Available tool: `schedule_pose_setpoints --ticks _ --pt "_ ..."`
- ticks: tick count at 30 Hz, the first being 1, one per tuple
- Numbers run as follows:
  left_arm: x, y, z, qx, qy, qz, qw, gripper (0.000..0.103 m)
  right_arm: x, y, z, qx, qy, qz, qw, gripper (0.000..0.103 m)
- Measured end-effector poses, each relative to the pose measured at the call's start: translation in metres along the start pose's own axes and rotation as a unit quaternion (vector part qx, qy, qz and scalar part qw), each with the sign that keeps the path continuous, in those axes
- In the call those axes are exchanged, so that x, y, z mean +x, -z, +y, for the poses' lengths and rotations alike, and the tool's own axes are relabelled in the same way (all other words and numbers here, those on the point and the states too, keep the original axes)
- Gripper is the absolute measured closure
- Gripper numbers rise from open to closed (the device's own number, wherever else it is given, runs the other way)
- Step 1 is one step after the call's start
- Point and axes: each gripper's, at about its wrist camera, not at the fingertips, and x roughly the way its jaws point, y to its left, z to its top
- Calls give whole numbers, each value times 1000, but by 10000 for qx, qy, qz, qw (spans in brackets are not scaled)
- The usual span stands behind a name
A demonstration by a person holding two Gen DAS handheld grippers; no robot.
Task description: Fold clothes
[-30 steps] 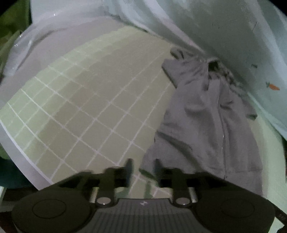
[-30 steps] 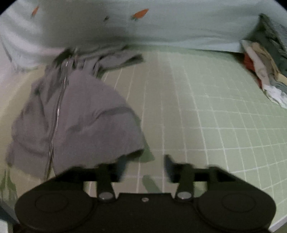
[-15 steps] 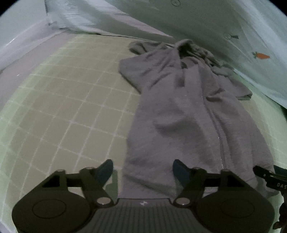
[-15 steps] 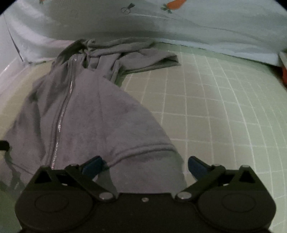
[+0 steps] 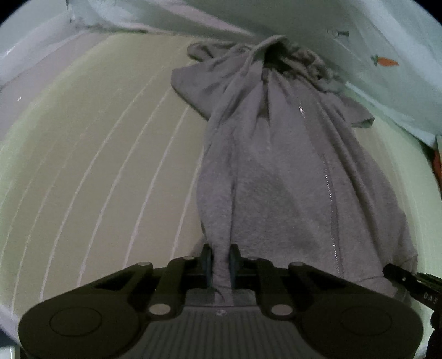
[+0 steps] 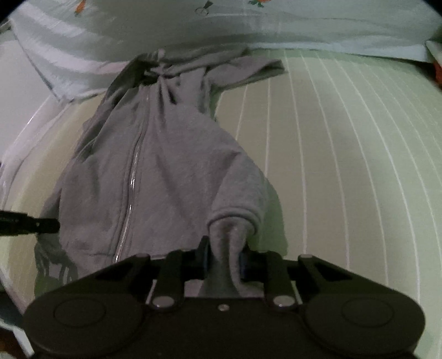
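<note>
Two grippers pinching grey hoodie [image 5: 279, 176] hem, left gripper [image 5: 221, 265], right gripper [image 6: 224, 258]

Dim, grainy, motion-blurred fisheye views

A grey zip hoodie [image 5: 276, 171] lies on a pale green white-lined sheet [image 6: 345, 143].

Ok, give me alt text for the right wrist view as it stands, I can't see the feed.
The right gripper is shut on the bottom hem of a grey zip-up hoodie, which stretches away across a pale green checked sheet toward a light curtain with carrot prints. The left gripper's tip shows at the garment's other bottom corner.
</note>
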Motion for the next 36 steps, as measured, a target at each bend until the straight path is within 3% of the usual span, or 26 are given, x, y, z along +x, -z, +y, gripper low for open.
schedule_pose_setpoints --ticks 4,6,7,9,11,14,16,22,31,34,36 --pt "-6 6 -3 3 -64 84 9999 83 -12 14 -3 44 -28 171 9998 78" --pt "-7 -1 -4 -6 -121 64 9999 71 -12 10 -7 137 -67 214 9997 70" --pt "-10 -7 -5 12 -182 -38 9998 67 -11 6 -10 196 -63 228 9995 63" --pt "-17 -21 -9 57 -322 -292 9990 40 -8 -5 -14 346 33 197 9992 52" --pt "-24 -32 -12 113 -435 -603 9972 23 -6 -17 -20 492 129 96 9987 31" --pt "-25 -50 -18 299 -616 -858 9940 16 -6 -35 -29 611 309 -296 9972 10" --pt "-22 -62 -21 424 -756 -929 9919 15 -5 -48 -33 553 445 -549 9960 0" --pt "2 -114 -36 605 -659 -1039 9906 15 16 -95 -45 254 765 -774 9937 0" --pt "66 -205 -66 888 -543 -1037 9891 15 83 -184 -70 439 835 -732 9928 0" --pt "86 -232 -75 938 -502 -1017 9891 24 111 -207 -72 466 776 -647 9938 2" --pt "97 -242 -76 856 -442 -986 9905 38 127 -220 -72 497 659 -619 9947 6"
